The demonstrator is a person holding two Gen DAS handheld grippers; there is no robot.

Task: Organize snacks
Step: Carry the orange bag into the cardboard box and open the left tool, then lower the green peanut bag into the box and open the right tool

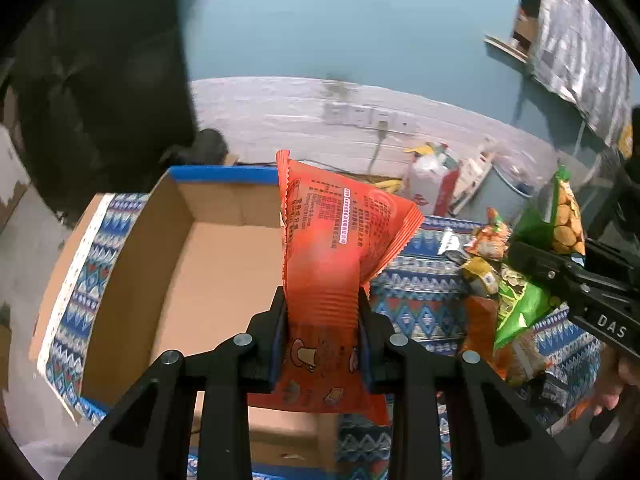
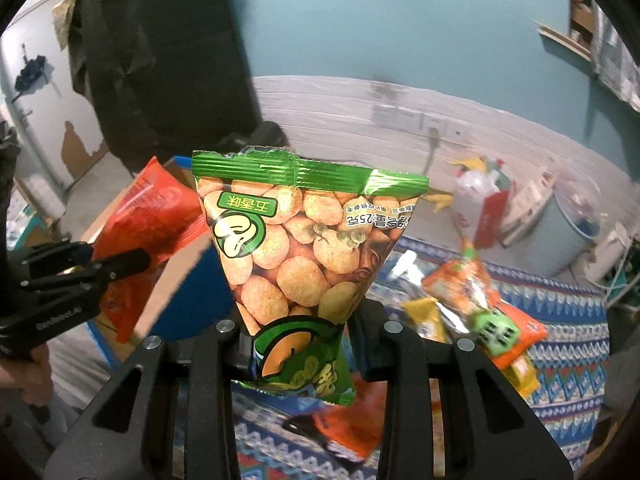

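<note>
While its two black fingers press in from either side, the left gripper (image 1: 322, 320) pinches an orange snack packet (image 1: 336, 248) at the lower middle of the left wrist view, the packet standing upright and fanning out above the jaws. Behind and to the left of it sits an open cardboard box (image 1: 208, 256) with a blue-taped rim, resting on a blue patterned cloth (image 1: 416, 304). At the right edge of that frame the right gripper (image 1: 532, 256) reaches in, holding a green snack bag (image 1: 564, 216).

Seen from the right wrist view, the right gripper (image 2: 298, 332) is clamped on the green snack bag (image 2: 296, 248) low in the centre, the bag rising upside down with its crimped seal uppermost. To its right, loose snack packets (image 2: 472, 300) in orange and yellow lie heaped on the patterned cloth (image 2: 568, 344). At the left edge the left gripper (image 2: 132, 262) shows with the orange packet (image 2: 156, 216), in front of the cardboard box (image 2: 176, 280). A teal wall (image 2: 400, 20) fills the upper frame.
</note>
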